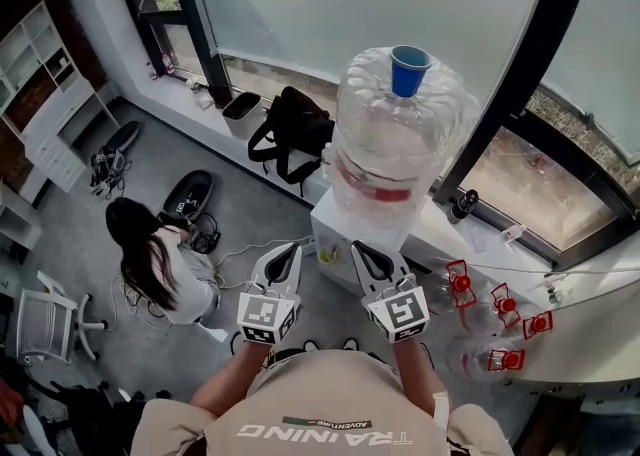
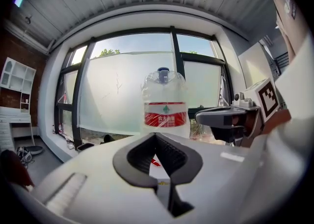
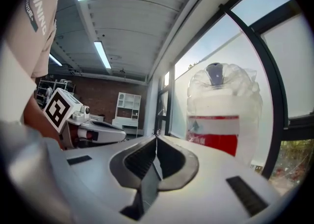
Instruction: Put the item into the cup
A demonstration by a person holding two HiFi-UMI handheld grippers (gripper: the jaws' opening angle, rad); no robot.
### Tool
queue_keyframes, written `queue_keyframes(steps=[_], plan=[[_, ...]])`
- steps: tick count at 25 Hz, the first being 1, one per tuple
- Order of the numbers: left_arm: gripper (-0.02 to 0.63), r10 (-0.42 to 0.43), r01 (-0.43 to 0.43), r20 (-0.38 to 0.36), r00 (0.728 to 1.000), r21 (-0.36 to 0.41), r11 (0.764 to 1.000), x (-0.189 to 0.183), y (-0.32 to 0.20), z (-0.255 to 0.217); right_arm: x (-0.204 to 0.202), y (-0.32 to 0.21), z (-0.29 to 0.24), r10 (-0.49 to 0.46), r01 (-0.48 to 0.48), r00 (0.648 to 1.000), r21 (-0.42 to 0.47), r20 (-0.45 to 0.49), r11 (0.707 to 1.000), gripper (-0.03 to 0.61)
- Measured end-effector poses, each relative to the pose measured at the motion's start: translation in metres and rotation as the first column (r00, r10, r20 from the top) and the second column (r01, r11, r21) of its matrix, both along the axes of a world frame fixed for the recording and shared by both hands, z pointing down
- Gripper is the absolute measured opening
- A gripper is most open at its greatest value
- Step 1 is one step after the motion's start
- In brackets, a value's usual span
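No cup and no loose item show in any view. A big clear water jug (image 1: 395,139) with a red label and a blue cap (image 1: 409,69) stands upside up on a white dispenser (image 1: 335,234) right ahead of me. My left gripper (image 1: 290,252) and right gripper (image 1: 360,249) are held side by side in front of my chest, tips toward the dispenser. In the left gripper view the jaws meet at the tips (image 2: 156,135) with nothing between them, the jug (image 2: 165,104) beyond. The right gripper (image 3: 156,137) is likewise shut and empty, the jug (image 3: 223,115) to its right.
A person (image 1: 152,256) crouches on the grey floor at the left, near cables and a white chair (image 1: 45,324). A black bag (image 1: 290,129) and a bin (image 1: 241,112) sit by the window. Several empty jugs with red caps (image 1: 485,314) lie at the right. White shelves (image 1: 40,94) stand far left.
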State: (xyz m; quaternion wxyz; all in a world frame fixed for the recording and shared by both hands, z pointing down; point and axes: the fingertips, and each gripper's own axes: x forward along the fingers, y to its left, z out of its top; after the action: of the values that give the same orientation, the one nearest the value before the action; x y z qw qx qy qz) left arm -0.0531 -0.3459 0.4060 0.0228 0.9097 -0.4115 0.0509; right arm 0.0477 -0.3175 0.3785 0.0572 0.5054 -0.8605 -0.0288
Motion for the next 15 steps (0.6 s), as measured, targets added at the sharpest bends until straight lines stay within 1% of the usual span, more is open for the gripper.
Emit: queue_keyframes(steps=[6,8,12,15], plan=[[0.008,0.015,-0.015,0.017,1.0,0.037,0.999,0.004,-0.004,-0.015,-0.002,-0.001,-0.02,0.001,-0.004,0.998,0.044,0.06,0.999,0.012],[0.008,0.02,-0.021,0.024,0.999,0.045,0.999,0.007,-0.004,-0.016,-0.005,-0.001,-0.023,-0.003,0.0,0.999,0.05,0.054,0.999,0.011],[0.008,0.026,-0.027,0.011,1.0,0.069,0.997,0.01,-0.005,-0.031,-0.012,0.0,-0.027,-0.022,0.02,0.999,0.063,0.026,0.998,0.011],[0.008,0.033,-0.033,0.005,0.999,0.088,0.996,0.013,-0.006,-0.042,-0.01,0.004,-0.032,-0.026,0.024,0.999,0.074,0.027,0.997,0.011]])
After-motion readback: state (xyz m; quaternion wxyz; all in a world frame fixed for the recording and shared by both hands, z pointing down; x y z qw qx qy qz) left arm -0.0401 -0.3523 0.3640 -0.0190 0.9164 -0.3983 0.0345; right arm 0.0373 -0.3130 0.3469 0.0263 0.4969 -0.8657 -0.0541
